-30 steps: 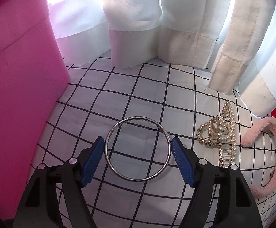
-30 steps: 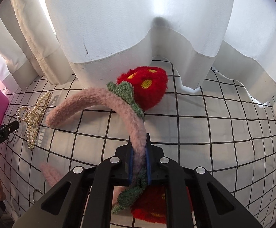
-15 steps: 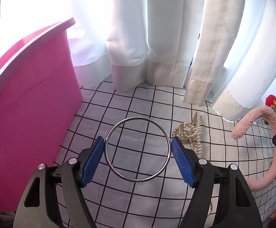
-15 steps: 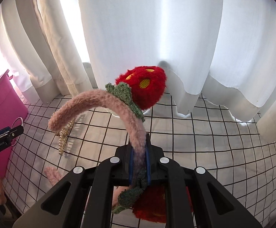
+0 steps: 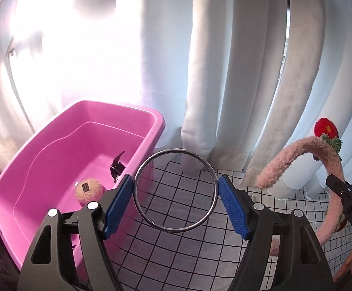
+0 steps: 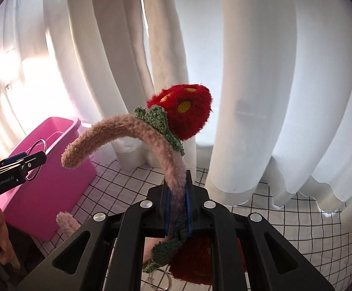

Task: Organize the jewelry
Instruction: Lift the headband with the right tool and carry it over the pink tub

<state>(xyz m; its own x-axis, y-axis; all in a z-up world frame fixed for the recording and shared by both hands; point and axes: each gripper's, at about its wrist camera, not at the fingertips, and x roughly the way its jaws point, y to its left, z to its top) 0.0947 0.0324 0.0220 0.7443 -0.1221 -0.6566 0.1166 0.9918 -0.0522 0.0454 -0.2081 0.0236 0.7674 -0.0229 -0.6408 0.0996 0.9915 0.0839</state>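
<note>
My left gripper (image 5: 175, 180) is shut on a silver bangle (image 5: 176, 149), its blue pads pressing on the ring's two sides, held in the air beside the pink bin (image 5: 117, 105). My right gripper (image 6: 177, 194) is shut on a pink fuzzy headband (image 6: 127, 126) with a red knitted strawberry (image 6: 183, 114) and green leaves. The headband (image 5: 297, 155) also shows at the right of the left wrist view, raised above the cloth. In the right wrist view the left gripper (image 6: 34, 160) with the bangle (image 6: 42, 141) hangs in front of the bin (image 6: 45, 181).
Inside the bin lie a pink fuzzy ball with a label (image 5: 88, 189) and a black clip (image 5: 117, 165). White curtains (image 5: 224, 72) hang close behind. A grid-patterned cloth (image 5: 176, 254) covers the surface. A small key ring (image 6: 160, 280) lies below the right gripper. A person's hand (image 6: 1, 220) holds the left gripper.
Both grippers have risen off the cloth with the bangle and the headband. The bin's inside has come into view, and the pearl hair claw has dropped out of sight.
</note>
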